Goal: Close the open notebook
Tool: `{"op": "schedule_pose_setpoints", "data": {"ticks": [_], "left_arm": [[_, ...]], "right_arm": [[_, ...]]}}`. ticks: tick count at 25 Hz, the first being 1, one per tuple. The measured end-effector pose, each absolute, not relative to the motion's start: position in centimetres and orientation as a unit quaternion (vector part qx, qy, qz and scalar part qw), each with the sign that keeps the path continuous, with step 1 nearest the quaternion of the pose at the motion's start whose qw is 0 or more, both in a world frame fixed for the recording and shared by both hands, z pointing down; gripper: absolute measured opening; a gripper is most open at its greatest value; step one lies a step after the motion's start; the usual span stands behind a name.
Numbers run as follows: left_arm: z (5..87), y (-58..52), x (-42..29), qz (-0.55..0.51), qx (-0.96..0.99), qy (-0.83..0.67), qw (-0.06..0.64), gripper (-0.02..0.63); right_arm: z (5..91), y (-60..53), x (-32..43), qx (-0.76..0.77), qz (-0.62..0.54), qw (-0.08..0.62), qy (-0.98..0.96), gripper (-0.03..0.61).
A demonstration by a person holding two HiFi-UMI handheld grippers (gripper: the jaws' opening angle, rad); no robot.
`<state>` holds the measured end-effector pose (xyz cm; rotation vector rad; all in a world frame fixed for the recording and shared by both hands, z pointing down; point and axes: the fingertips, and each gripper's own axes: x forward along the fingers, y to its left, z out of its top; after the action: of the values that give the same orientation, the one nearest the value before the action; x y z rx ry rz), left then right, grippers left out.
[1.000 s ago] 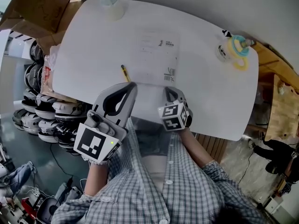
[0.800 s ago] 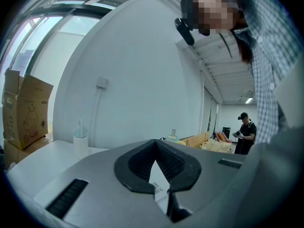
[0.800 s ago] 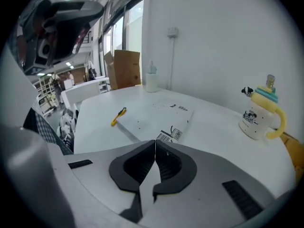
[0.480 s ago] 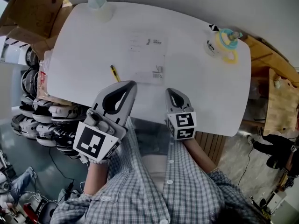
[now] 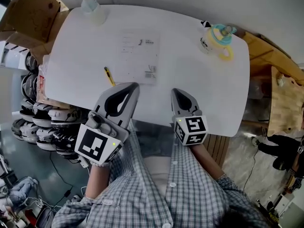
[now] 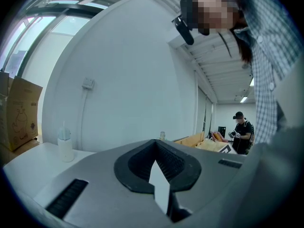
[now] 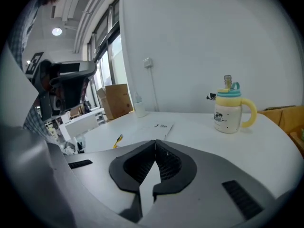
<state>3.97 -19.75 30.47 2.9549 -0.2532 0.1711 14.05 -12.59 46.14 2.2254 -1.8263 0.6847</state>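
Note:
The white notebook lies flat on the white table as a single rectangle, its printed cover up; in the right gripper view the notebook lies ahead. A yellow pen rests by its near left corner. My left gripper hangs over the table's near edge, shut and empty, its tip just short of the notebook's near edge. My right gripper is beside it to the right, shut with nothing held, clear of the notebook. The left gripper and the right gripper each show jaws that meet.
A cup with a yellow handle stands at the table's far right, a clear bottle at the far left. A cardboard box and stacked helmets sit left of the table. A person stands far off.
Both grippers have drawn back from the notebook toward the table's near edge. The right gripper has risen and rolled, so its marker cube now faces up.

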Motion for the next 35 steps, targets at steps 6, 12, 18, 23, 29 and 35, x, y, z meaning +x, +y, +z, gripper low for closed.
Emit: {"op": "schedule_pose_setpoints", "data": {"ticks": [6, 12, 18, 23, 29, 35], "left_arm": [[29.2, -18.0, 5.7, 0.035, 0.993, -0.074, 0.08, 0.008], [28.3, -17.0, 6.5, 0.022, 0.994, -0.078, 0.073, 0.008], [27.9, -16.4, 6.3, 0.027, 0.993, -0.095, 0.061, 0.008], [26.6, -15.8, 6.3, 0.008, 0.994, -0.1, 0.05, 0.008], [25.1, -15.4, 6.1, -0.012, 0.994, -0.104, 0.037, 0.008], [23.8, -14.9, 6.1, -0.03, 0.994, -0.102, 0.031, 0.008]], "right_arm": [[41.6, -11.6, 15.8, 0.758, 0.191, 0.068, -0.621, 0.02], [36.2, -11.0, 16.7, 0.759, 0.126, 0.067, -0.635, 0.02], [31.0, -11.0, 16.7, 0.751, 0.062, 0.055, -0.655, 0.02], [27.3, -11.1, 16.6, 0.744, 0.024, 0.037, -0.667, 0.02], [24.2, -11.1, 16.2, 0.736, -0.022, 0.03, -0.676, 0.02], [22.9, -10.7, 15.8, 0.733, -0.045, 0.036, -0.678, 0.02]]}}
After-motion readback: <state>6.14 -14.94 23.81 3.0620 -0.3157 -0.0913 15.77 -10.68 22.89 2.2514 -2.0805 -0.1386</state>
